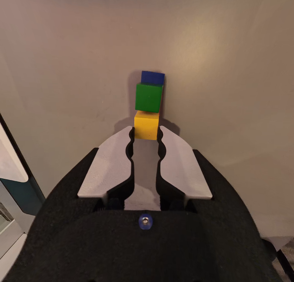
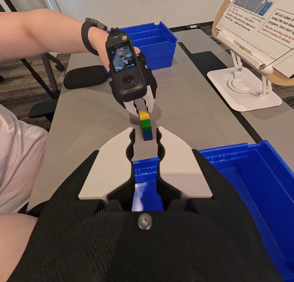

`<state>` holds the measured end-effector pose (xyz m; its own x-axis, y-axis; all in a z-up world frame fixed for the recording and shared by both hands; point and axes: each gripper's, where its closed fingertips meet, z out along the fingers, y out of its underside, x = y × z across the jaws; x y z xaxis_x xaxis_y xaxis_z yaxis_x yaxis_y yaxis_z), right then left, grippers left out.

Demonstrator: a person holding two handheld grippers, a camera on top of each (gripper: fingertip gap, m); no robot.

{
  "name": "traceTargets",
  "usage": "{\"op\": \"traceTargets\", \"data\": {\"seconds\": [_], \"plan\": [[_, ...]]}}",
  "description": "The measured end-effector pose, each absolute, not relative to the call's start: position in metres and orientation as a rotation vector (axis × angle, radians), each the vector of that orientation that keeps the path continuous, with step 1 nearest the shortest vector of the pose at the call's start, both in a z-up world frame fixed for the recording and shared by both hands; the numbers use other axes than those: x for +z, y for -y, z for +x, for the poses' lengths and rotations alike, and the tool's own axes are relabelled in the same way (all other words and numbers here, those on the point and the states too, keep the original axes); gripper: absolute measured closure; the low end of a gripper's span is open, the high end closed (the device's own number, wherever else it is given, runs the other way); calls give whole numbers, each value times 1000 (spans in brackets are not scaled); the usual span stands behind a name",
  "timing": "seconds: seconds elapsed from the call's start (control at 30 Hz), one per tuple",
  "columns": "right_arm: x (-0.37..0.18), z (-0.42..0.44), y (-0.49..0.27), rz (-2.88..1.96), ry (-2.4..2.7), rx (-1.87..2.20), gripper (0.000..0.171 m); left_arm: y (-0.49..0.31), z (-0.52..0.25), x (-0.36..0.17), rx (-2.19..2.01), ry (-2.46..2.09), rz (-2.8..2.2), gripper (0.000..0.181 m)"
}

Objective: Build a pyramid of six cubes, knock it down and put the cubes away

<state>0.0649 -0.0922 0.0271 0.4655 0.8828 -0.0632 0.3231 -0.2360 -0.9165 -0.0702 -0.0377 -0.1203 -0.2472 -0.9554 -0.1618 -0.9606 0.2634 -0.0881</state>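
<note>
wall: plain white [image 2: 127, 4]
floor: dark mottled carpet [image 2: 19, 86]
bench: grey top [image 2: 183, 99]
seating: black office chair [image 2: 84, 76] off to the side

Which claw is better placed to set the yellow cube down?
Left: the left claw already grips the yellow cube beside the green cube. The right claw is open and empty.

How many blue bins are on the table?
2. One blue bin stands at the far end behind the left gripper; the other sits near, under the right gripper.
</note>
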Motion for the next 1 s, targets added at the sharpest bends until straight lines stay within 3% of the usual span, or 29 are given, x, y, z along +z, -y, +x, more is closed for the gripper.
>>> {"op": "traceTargets", "data": {"seconds": [0.8,1.0], "plan": [[22,64,92,-1814,1037,773,144,37,-65,-126,28,-2353,-1816,153],[18,64,92,-1832,1047,779,144,37,-66,-126,27,-2363,-1803,139]]}}
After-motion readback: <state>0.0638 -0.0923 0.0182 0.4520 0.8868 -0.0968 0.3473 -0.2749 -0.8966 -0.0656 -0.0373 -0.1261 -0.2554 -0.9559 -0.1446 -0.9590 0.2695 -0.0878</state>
